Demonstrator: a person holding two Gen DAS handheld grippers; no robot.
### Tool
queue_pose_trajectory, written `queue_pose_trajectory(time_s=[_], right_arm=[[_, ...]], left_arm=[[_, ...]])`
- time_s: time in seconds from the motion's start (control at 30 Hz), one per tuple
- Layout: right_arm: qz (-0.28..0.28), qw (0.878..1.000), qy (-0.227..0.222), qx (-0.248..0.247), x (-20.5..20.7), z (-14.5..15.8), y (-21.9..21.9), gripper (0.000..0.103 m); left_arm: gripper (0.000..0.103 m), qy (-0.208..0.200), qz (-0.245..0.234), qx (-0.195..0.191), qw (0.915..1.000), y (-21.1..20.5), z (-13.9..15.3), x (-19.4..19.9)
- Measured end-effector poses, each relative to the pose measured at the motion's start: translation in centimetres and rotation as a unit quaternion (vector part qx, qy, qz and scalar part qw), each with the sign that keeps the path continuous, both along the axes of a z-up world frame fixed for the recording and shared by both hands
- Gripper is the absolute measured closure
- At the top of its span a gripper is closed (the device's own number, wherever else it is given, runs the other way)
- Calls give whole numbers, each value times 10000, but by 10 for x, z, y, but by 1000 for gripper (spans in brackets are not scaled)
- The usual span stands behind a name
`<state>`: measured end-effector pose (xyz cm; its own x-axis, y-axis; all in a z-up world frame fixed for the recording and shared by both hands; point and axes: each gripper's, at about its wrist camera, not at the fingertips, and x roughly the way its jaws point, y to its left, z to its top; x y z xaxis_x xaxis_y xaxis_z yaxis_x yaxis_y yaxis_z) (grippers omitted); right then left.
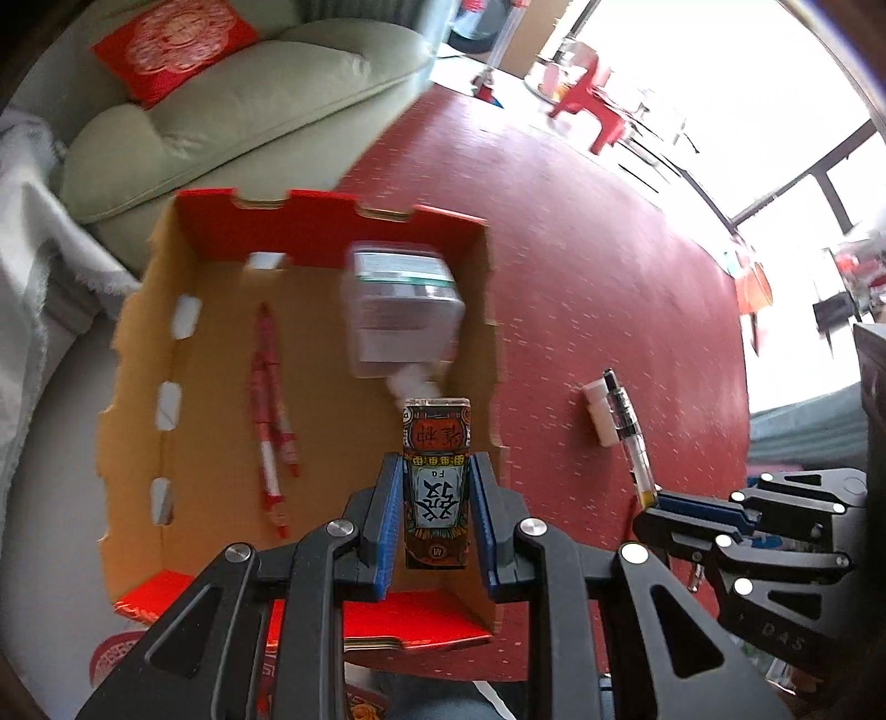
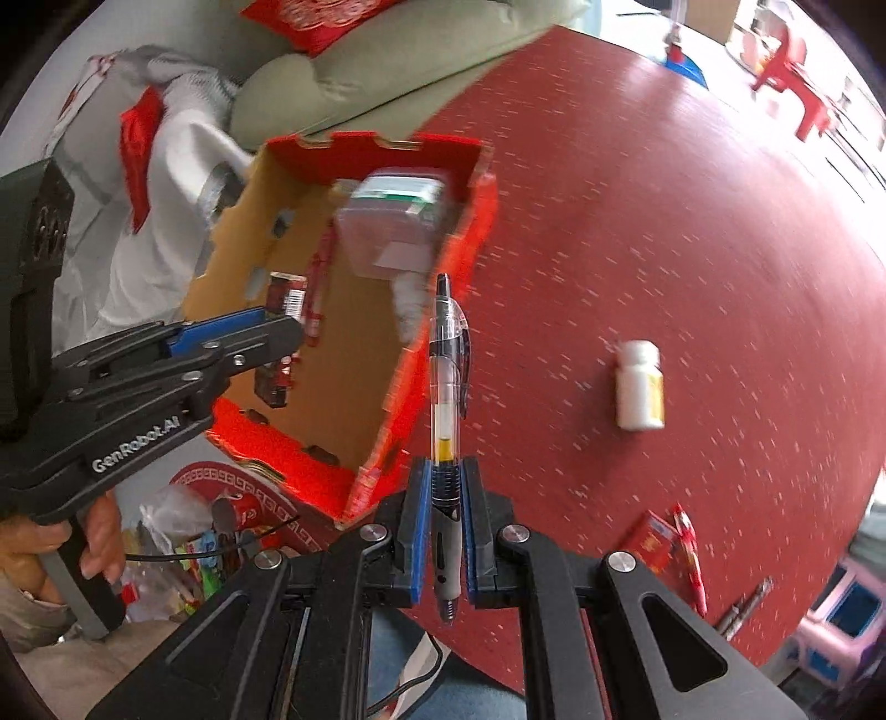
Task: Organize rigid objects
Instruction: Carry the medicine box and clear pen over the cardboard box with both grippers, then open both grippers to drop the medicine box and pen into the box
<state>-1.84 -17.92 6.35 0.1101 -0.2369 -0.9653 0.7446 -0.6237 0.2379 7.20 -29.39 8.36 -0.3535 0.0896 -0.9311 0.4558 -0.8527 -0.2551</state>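
Left gripper [image 1: 434,498] pressed on a small flat rectangular packet [image 1: 437,471] printed with red, black and white Chinese characters, blue pads touching both long sides, packet upright between them. Held over the near right part of an open cardboard box with red outside and brown inside [image 1: 166,310]. Inside the box, near the far right corner, a blurred clear plastic container with a green and white label [image 1: 404,304]; just in front of it something small and white, too blurred to name. On the box floor to the left, two red and white patterned pens [image 1: 271,410] lying side by side. Right gripper [image 2: 446,498] clamped on a transparent retractable pen with black clip and grey rubber grip [image 2: 447,399], pinched at the grip, clip end pointing away, above the red speckled floor [image 2: 664,221] just beside the right wall of the box. Further right on the floor, well apart from the box, a small white plastic bottle with a yellow label [image 2: 639,385] lying on its side. Near the right edge, a red packet [image 2: 653,540] and another red patterned pen [image 2: 692,554]. Behind the box, a pale green sofa [image 1: 221,111] with a red cushion with white pattern [image 1: 171,44].
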Motion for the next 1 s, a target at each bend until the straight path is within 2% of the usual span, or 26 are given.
queue_pose_trajectory(time_s=[0.2,0.37,0.67,0.93,1.0], right_arm=[[522,9986,-83,-5,15,-8,-43,92],[814,9965,-184,-2,26,-15,-72,92],[965,9946,-352,178,34,-38,-103,92],[912,9952,-213,298,30,-49,-114,92],[845,9954,-233,377,27,-53,-111,92]], left_arm=[[77,-207,474,-67,9986,-33,-13,21],[77,-361,688,-168,9968,-49,-25,30],[78,-641,877,-164,9939,-63,-48,36],[77,-812,824,-309,9928,-66,-60,28],[67,-909,764,-393,9921,-65,-64,24]])
